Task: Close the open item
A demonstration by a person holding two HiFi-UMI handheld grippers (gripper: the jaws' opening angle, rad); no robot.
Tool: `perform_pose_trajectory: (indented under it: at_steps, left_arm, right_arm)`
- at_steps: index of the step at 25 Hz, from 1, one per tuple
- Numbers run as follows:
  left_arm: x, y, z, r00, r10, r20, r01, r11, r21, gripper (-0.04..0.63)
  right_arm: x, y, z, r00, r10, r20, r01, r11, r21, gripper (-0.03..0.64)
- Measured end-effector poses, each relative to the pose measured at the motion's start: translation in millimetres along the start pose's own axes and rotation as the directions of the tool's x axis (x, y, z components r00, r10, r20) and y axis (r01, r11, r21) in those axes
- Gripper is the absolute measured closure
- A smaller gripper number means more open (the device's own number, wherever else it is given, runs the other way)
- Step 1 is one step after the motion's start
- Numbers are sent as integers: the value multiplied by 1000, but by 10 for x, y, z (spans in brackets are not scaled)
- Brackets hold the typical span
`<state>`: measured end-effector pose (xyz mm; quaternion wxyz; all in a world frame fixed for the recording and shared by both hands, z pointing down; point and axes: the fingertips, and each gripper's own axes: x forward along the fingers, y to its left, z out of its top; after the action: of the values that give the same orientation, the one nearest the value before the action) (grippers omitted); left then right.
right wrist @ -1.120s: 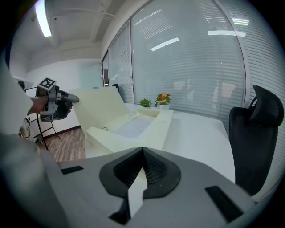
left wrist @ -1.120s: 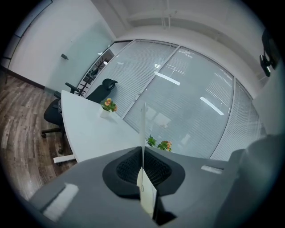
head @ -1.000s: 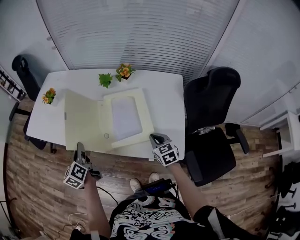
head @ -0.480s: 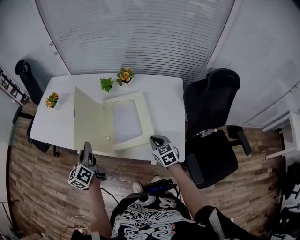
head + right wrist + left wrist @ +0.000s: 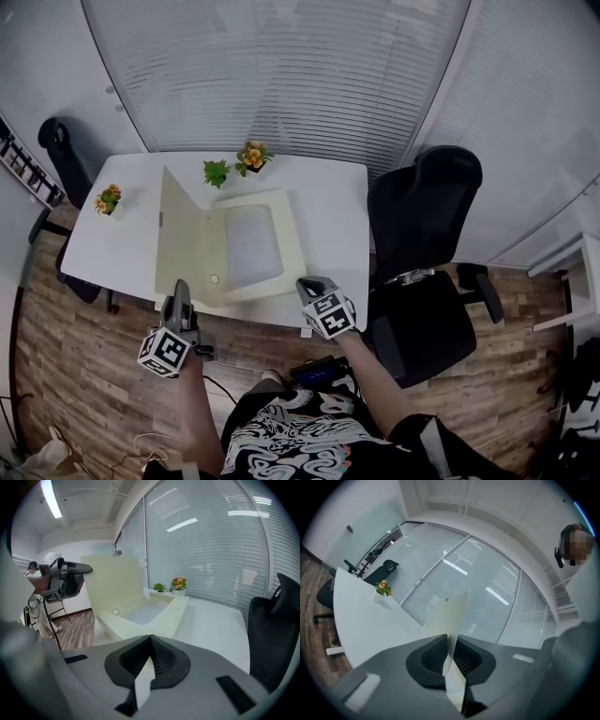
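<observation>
You have one counter [image 5: 333, 211] with one pale-yellow document case [image 5: 251, 246] at its centre. The cover [image 5: 183, 242], flat a second ago, now stands upright at 9 o'clock, roughly halfway shut. Your left tongs [image 5: 180, 286] are opening with its edge between them. Your right tongs [image 5: 306, 283] are closed and empty. There are three potted plants [image 5: 248, 156].
</observation>
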<state>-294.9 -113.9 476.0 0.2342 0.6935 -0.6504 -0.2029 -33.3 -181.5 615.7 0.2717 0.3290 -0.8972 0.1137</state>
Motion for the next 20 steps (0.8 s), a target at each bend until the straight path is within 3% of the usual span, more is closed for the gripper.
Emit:
perform_pose_trajectory:
  at_steps: [10,20]
  left_arm:
    - [70,-201,-103,999,-38,13,38,999,-5,565]
    - [200,-493,-259,995,-91,-45,92,996,22,557]
  right_arm:
    - [46,15,1,999,40,-10,-40,999,-27,615]
    - [19,14,-13,998,63,-6,-63,997,-32,615]
